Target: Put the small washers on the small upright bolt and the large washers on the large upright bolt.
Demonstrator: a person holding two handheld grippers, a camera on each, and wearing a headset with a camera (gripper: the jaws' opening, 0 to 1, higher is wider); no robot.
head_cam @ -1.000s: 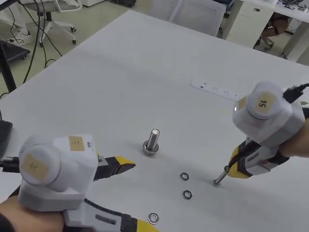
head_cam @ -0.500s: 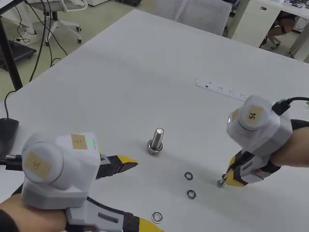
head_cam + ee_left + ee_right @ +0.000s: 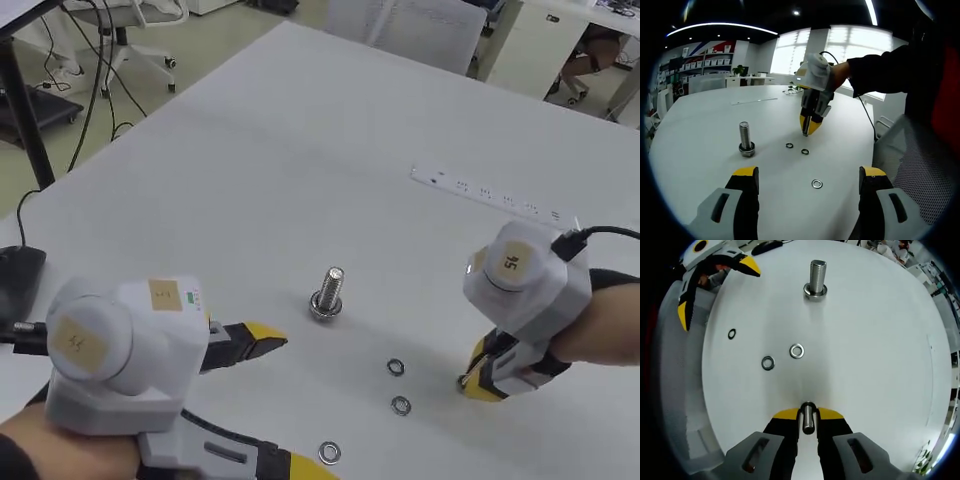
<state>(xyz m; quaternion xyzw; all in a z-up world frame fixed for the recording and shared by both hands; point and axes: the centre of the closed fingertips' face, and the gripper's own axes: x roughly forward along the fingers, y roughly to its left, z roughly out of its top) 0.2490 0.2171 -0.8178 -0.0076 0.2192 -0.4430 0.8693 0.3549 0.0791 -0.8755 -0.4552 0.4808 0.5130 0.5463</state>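
The large bolt point(image 3: 328, 293) stands upright mid-table with a washer round its base, also seen as the large bolt point(image 3: 745, 140) and the large bolt point(image 3: 816, 280). Three loose washers lie flat: washer point(image 3: 395, 368), washer point(image 3: 401, 405) and washer point(image 3: 329, 452). My right gripper point(image 3: 470, 382) is shut on the small bolt point(image 3: 807, 419), its tip at the table right of the washers. My left gripper point(image 3: 809, 172) is open, hovering low at the near left, with the nearest washer point(image 3: 816, 184) just ahead between its jaws.
A white power strip point(image 3: 495, 195) lies on the far right of the white table point(image 3: 250, 150). The table's left edge drops to a floor with chairs and cables. Open tabletop stretches behind the large bolt.
My right gripper has sunk a little toward the table with the small bolt, whose shaft now shows less below the jaws. The left gripper has stayed put; the head camera shifted.
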